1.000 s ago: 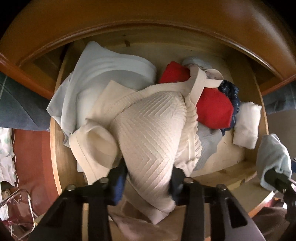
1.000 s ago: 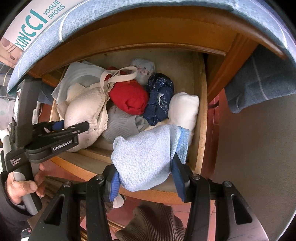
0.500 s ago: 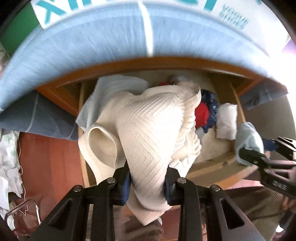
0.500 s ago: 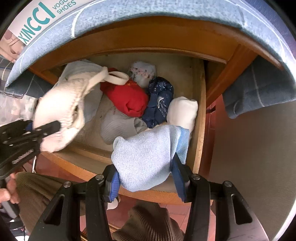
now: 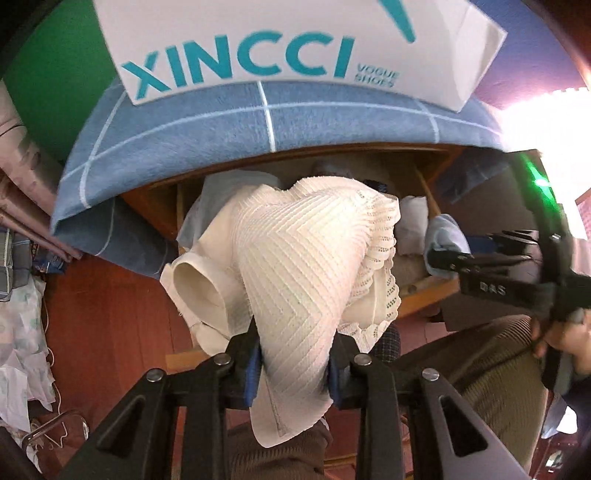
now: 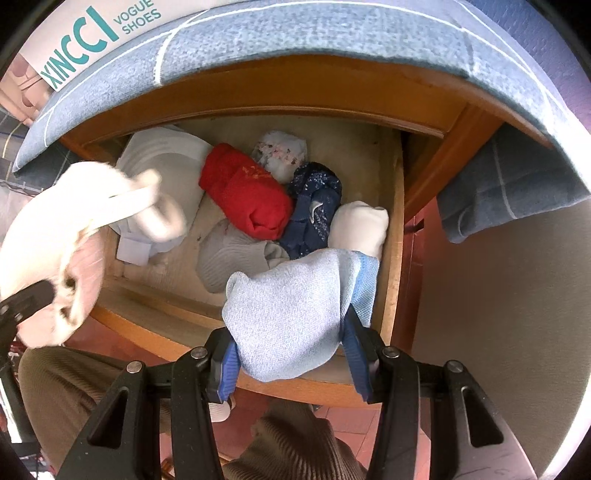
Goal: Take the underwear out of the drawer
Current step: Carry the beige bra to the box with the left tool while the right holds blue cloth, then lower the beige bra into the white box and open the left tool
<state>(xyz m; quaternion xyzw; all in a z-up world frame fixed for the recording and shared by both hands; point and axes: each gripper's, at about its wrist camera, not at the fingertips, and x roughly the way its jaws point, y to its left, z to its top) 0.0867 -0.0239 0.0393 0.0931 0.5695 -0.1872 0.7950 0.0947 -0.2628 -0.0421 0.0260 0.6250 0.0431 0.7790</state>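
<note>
While the cream bra hangs pinched between the blue pads of the left gripper, it sits above and outside the wooden drawer, over the drawer's left front corner and the red floor. One cup folds open to the left; the lace edge trails toward the front rail. In the right wrist view it shows blurred at the left edge, its strap across the pale folded garment by the drawer's left wall.

The right gripper has its jaws narrowed onto a light blue cloth, held over the front right corner of the drawer, just above the front rail.

Inside the drawer, a red roll lies near the middle, with a floral white bundle behind it toward the back wall, a navy patterned piece to its right and a white roll against the right wall. A grey knit piece rests near the front rail. Bare drawer floor shows along the back wall and at the front left.

A blue checked cloth overhangs the cabinet top, with a white shoe box on it.
</note>
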